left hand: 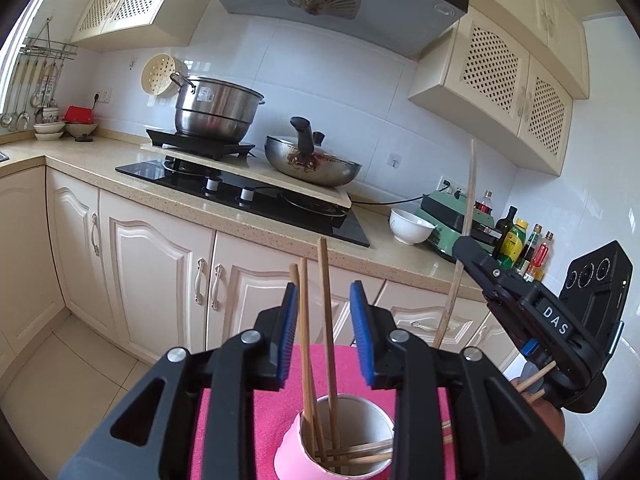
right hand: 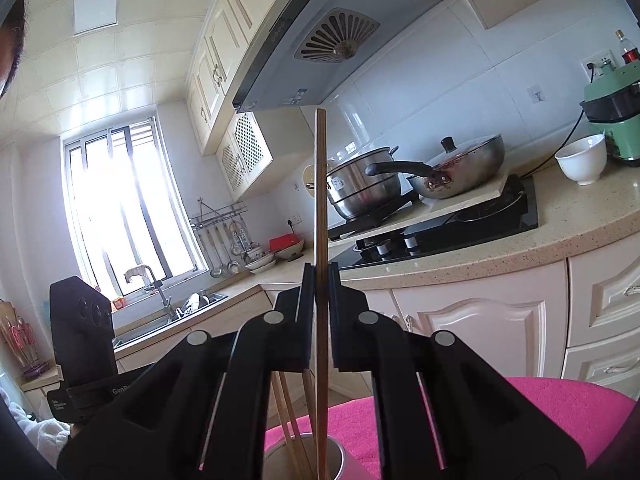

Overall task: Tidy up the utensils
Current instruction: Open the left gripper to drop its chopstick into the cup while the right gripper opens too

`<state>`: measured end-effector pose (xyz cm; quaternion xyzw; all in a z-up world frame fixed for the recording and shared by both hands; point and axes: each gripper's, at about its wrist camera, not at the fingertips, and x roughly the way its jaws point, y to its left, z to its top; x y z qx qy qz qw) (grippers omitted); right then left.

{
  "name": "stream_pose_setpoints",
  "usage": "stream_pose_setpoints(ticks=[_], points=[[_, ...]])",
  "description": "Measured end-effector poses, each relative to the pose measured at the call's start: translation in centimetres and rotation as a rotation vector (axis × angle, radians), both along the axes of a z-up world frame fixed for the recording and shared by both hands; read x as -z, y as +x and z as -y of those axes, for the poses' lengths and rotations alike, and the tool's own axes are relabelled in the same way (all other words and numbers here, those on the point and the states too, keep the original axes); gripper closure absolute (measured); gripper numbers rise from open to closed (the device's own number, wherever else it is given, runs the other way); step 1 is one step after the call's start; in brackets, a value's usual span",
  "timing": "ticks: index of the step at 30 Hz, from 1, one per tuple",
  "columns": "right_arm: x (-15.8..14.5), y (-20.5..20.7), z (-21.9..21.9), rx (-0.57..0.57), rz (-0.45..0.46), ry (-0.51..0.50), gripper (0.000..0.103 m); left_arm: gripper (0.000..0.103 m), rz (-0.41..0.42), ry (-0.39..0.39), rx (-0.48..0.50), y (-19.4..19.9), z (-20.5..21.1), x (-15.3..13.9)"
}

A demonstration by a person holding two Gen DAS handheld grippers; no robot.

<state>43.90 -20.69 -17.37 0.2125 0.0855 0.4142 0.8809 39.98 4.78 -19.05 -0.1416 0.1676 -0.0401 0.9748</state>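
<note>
A pink cup [left hand: 296, 440] stands on a pink cloth [left hand: 248, 412] and holds several wooden chopsticks [left hand: 326, 320]; some stand upright, others lean low inside it. My left gripper [left hand: 324, 292] is open just above the cup. The upright chopsticks rise between its blue pads [left hand: 360, 320], which do not press on them. To the right, my right gripper [left hand: 460, 246] is shut on a single chopstick [left hand: 466, 220] held nearly upright. In the right wrist view that chopstick [right hand: 321, 184] is pinched in the right gripper [right hand: 321, 270], its lower end over the cup [right hand: 340, 456].
Behind runs a speckled counter [left hand: 400, 256] with a black hob [left hand: 256, 196], a steel pot [left hand: 216, 108], a wok [left hand: 312, 160], a white bowl [left hand: 410, 226], a green appliance [left hand: 444, 216] and bottles [left hand: 516, 240]. A sink [right hand: 168, 316] is at the window.
</note>
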Motion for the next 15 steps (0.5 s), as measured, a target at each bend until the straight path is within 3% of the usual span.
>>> stream_pose_setpoints(ticks=[8, 10, 12, 15], points=[[0.0, -0.1, -0.2, -0.014, 0.006, 0.017, 0.095, 0.076, 0.003, 0.018, -0.004, -0.7, 0.1, -0.7], [-0.1, -0.1, -0.2, -0.011, 0.001, 0.005, 0.086, 0.076, 0.002, 0.012, -0.008, -0.8, 0.0, -0.8], [-0.2, -0.3, -0.1, 0.0, -0.001, -0.008, 0.051, 0.076, -0.002, 0.013, -0.009, -0.9, 0.0, -1.0], [-0.6, -0.6, 0.0, 0.013, 0.0, -0.024, 0.05, 0.076, -0.007, 0.017, -0.007, -1.0, 0.2, -1.3]])
